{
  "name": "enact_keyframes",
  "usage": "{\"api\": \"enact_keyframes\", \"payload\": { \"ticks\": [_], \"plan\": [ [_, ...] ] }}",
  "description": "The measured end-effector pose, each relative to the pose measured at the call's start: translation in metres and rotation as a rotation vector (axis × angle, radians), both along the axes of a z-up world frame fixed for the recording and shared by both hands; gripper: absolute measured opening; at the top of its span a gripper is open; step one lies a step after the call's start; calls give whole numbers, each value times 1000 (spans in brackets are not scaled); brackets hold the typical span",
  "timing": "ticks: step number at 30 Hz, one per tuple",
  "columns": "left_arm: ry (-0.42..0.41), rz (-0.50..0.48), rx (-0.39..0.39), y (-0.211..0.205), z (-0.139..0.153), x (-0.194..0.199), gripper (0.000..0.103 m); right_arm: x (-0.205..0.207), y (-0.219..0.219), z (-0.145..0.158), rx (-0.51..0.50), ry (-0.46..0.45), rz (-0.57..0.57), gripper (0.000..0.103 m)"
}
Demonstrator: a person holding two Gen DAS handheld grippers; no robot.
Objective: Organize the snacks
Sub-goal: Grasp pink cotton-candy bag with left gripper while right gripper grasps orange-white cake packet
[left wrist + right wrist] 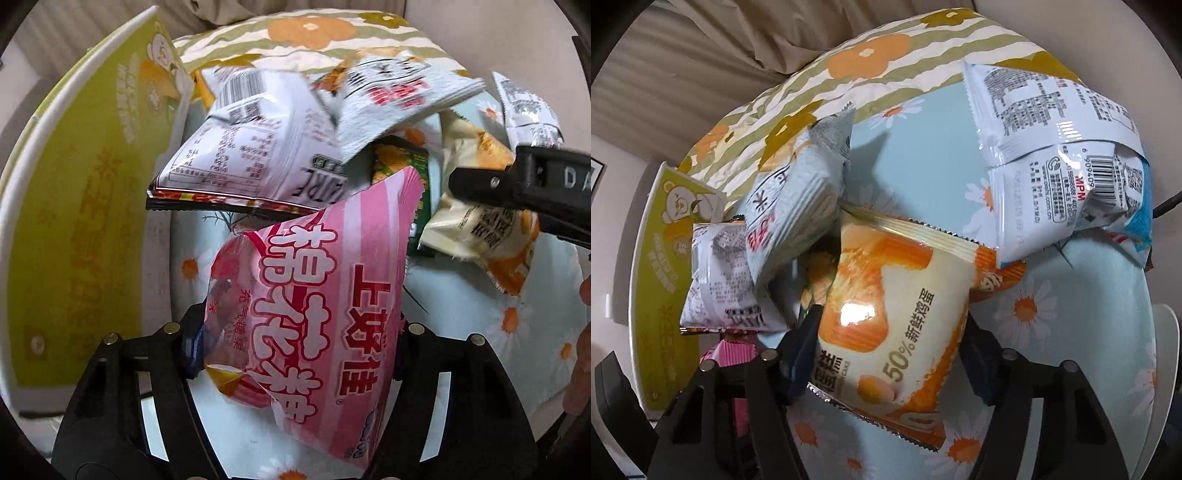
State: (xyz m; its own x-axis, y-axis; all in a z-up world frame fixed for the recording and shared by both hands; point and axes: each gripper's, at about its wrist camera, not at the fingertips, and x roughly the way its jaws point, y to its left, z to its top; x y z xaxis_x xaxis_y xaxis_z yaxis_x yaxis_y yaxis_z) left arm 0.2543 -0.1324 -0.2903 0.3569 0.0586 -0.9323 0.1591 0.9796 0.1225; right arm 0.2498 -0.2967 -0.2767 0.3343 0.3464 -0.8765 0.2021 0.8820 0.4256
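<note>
My left gripper is shut on a pink striped marshmallow packet and holds it over the daisy-print cloth. My right gripper is shut on an orange and cream egg cake packet; its black body shows in the left wrist view. A pile of snack packets lies ahead: a white packet with a nutrition table, a pale grey packet with red print, a dark green corn packet, and a white barcode packet.
A green and white box lid or tray stands at the left, also in the right wrist view. A striped flower-print cushion lies behind the pile. A white rim shows at the right.
</note>
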Motion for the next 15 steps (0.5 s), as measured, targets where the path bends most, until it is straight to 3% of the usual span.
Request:
{"api": "enact_keyframes", "payload": {
  "ticks": [9, 15],
  "plan": [
    [-26, 27, -20, -3, 27, -28, 66, -29, 3, 14, 34, -32, 86, 60],
    [-75, 51, -23, -4, 57, -41, 66, -36, 6, 41, 74, -89, 174, 60]
  ]
}}
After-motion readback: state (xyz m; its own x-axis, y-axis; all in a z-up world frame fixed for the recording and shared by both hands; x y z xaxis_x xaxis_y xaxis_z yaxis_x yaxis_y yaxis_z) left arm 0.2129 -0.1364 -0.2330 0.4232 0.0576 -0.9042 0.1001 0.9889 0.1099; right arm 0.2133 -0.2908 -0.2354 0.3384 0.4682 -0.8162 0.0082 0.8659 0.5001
